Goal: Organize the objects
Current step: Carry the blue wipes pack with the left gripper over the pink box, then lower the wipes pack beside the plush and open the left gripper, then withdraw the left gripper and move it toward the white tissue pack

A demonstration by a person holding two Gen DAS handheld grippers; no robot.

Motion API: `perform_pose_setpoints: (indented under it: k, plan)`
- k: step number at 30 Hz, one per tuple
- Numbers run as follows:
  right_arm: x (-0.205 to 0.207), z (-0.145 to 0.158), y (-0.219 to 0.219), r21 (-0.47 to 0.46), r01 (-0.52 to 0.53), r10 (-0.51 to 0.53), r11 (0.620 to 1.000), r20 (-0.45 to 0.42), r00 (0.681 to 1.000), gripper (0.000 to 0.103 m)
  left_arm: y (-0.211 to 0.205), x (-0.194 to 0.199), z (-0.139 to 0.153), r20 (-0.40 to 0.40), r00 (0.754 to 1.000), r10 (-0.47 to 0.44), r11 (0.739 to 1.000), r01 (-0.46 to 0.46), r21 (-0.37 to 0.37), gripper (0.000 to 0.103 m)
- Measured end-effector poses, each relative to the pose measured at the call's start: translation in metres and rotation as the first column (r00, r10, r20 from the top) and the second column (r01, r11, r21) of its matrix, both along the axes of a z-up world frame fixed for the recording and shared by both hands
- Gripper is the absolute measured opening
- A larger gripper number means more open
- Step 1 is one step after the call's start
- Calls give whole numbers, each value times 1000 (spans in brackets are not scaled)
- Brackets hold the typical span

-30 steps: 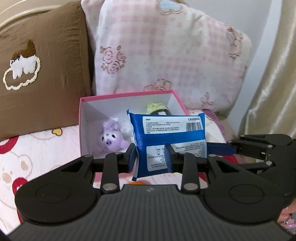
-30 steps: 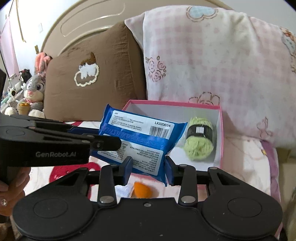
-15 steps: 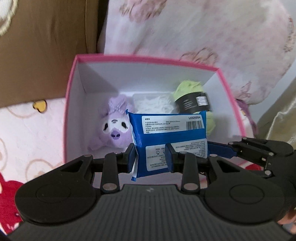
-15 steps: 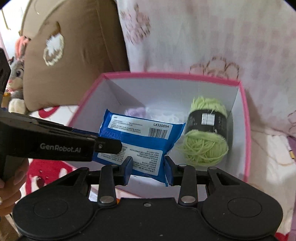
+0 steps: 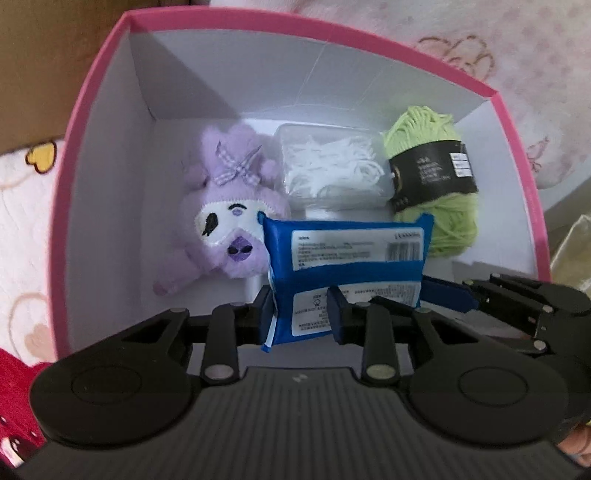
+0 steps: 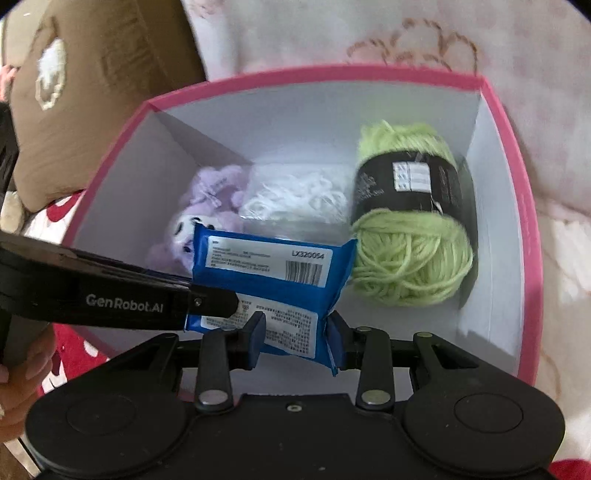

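Both grippers hold one blue wipes packet (image 5: 347, 251) over the open pink box (image 5: 99, 88). My left gripper (image 5: 301, 310) pinches its left end, the jaws closing tight on it. The right gripper (image 6: 295, 332) is shut on the packet (image 6: 269, 266) at its right end; its dark blue fingertips (image 5: 447, 295) reach in from the right in the left wrist view. Inside the box lie a purple plush toy (image 5: 229, 206), a clear bag of white strands (image 5: 332, 173) and a green yarn ball (image 5: 436, 184) with a black band. The packet hangs in front of them, above the box floor.
The box (image 6: 517, 184) stands on a patterned bedsheet (image 5: 26, 206). Behind it lean a brown pillow (image 6: 92, 92) and a pink floral pillow (image 6: 369, 33). A hand (image 6: 22, 369) holds the left gripper's body (image 6: 122, 295) at the left edge.
Both grippers have carried the blue packet down and forward, from in front of the box to over its opening. The view has tipped down into the box; the grip is unchanged.
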State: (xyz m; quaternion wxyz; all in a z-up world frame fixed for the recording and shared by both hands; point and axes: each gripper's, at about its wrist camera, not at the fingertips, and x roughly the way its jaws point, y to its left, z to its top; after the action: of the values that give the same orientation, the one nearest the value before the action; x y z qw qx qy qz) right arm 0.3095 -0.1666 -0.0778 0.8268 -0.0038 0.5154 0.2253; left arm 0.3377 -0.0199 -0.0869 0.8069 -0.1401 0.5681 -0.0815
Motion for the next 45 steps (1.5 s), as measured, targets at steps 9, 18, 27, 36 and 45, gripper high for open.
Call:
perform_pose_setpoints:
  k: [9,18,27,36,45]
  plan:
    - [6,-8,8,-91,25,-22,996,33,999,41,-10,6,-4,3,1000,20,998,-20,65,31]
    - [-20,29,-8,-29,-6,10,1000,119,993,41,-9,-20,21,125,991,-48,994,34,106,33]
    - [-67,81,-10,-29,-72,76,997,194,978,44,-1,-70,81,229,960,-159,983,131,132,33]
    - [-109,126,-2,-70,-156,168,985,227,959,45,2,-117,114,208,940,-269,957,237,167,33]
    - [-166,159,-3,-98,-210,230,973,298,926,64,17,-171,148,276,924,-266,958,222,182,33]
